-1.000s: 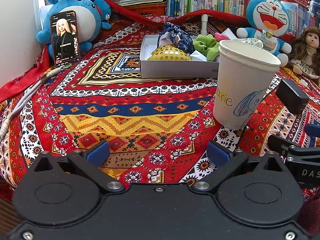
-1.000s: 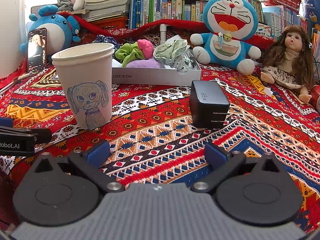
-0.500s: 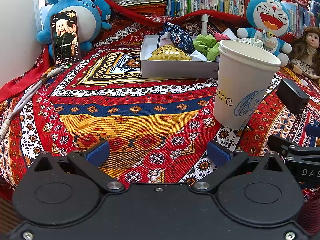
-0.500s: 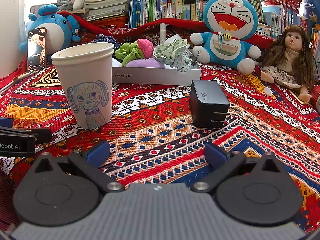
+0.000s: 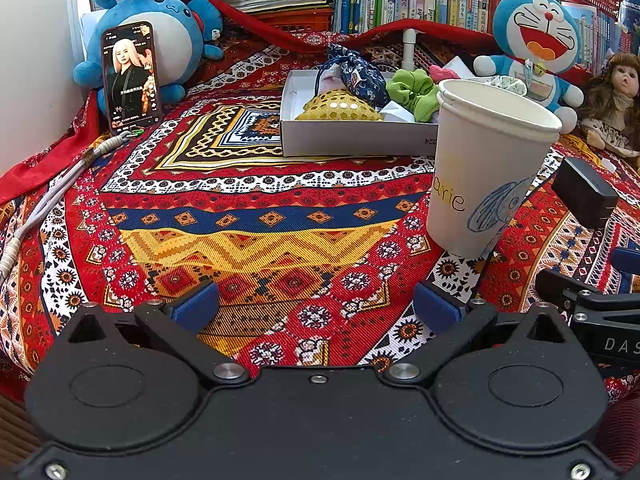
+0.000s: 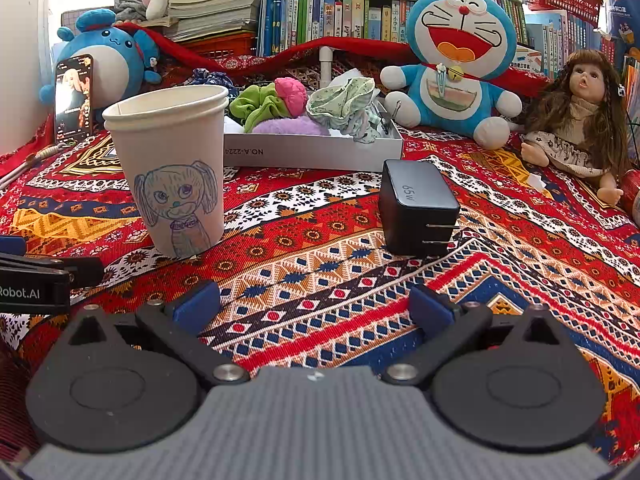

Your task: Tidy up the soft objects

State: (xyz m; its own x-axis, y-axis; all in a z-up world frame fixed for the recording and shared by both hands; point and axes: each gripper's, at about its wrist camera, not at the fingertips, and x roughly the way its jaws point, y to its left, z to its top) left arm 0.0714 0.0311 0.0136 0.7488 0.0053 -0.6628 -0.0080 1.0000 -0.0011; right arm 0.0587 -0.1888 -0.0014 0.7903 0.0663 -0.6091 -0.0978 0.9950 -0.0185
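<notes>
Both tongs, left [image 5: 316,306] and right [image 6: 314,306], apart and empty above the desk [image 6: 320,280]; beyond cup [image 6: 168,172] and charger [image 6: 416,208], scrunchies [image 6: 260,106] heaped in the box [image 6: 316,152]: light, limp, squashy, non-fragile, probably best pinched across one bunched fold.

Two low, forward-facing wrist views, side by side, sharing the paper cup [image 5: 486,168] and box [image 6: 316,150].
</notes>
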